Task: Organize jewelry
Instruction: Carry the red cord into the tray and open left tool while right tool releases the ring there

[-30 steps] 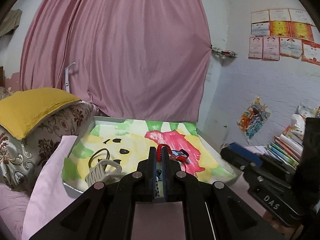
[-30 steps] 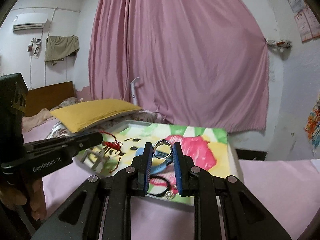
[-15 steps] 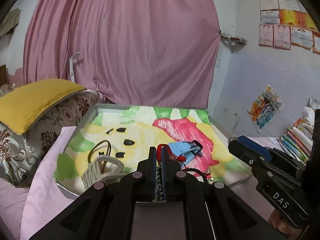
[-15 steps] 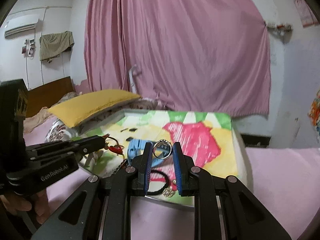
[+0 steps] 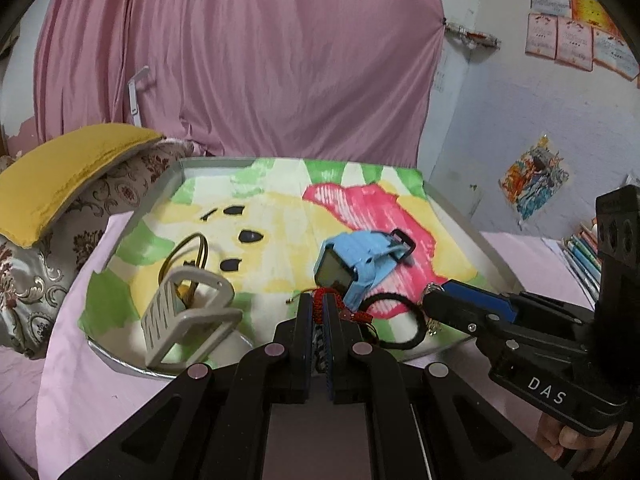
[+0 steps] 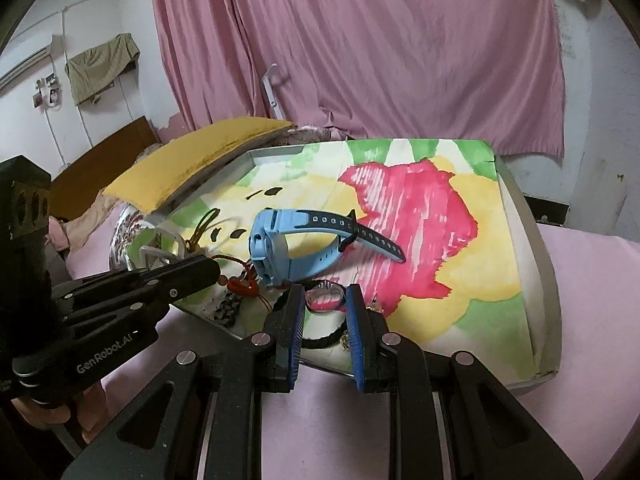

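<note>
You are pinching a red cord bracelet (image 5: 320,307) in your left gripper (image 5: 319,303), jaws nearly together, just above the near edge of the tray (image 5: 452,208). Your right gripper (image 6: 326,295) is clamping a silver ring (image 6: 325,294) over that same edge. You seem to be mid-carry, and the next move likely calls for lowering each piece onto a bare part of the painted paper. Farther in, the blue watch (image 6: 280,246) is lying near the middle. Only the left view is showing the grey hair clip (image 5: 188,320); only the right is showing the ring clearly.
</note>
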Action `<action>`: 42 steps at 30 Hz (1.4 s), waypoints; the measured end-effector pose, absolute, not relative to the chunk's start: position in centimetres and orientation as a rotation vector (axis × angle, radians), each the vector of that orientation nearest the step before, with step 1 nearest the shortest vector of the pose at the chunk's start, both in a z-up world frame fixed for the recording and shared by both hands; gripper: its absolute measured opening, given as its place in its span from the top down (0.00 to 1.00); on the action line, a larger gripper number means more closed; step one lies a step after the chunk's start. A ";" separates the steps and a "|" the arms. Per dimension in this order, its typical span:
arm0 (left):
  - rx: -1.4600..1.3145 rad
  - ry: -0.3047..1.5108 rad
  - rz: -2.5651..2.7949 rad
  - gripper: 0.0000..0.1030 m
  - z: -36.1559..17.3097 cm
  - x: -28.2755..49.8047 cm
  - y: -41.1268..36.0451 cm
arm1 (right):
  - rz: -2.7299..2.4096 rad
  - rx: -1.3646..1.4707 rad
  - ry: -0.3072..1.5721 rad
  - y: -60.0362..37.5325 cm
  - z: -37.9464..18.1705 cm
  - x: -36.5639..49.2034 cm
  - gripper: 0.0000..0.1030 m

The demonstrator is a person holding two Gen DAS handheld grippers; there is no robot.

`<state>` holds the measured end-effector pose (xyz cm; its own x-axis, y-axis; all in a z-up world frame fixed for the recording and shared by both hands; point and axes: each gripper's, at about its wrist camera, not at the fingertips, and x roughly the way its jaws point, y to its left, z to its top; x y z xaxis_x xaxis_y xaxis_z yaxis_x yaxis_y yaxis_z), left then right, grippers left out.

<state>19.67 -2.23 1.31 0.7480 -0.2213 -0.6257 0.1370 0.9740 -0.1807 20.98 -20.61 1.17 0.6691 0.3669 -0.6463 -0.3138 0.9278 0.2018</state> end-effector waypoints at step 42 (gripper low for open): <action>-0.154 0.676 -0.216 0.92 1.9 19.0 -1.7 | 0.261 0.081 0.605 -22.6 2.9 18.9 0.62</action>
<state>18.96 -1.69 1.89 0.7588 -0.2476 -0.6025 0.1481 0.9663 -0.2106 18.87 -22.55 2.94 0.7905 0.2661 -0.5516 -0.2187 0.9639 0.1517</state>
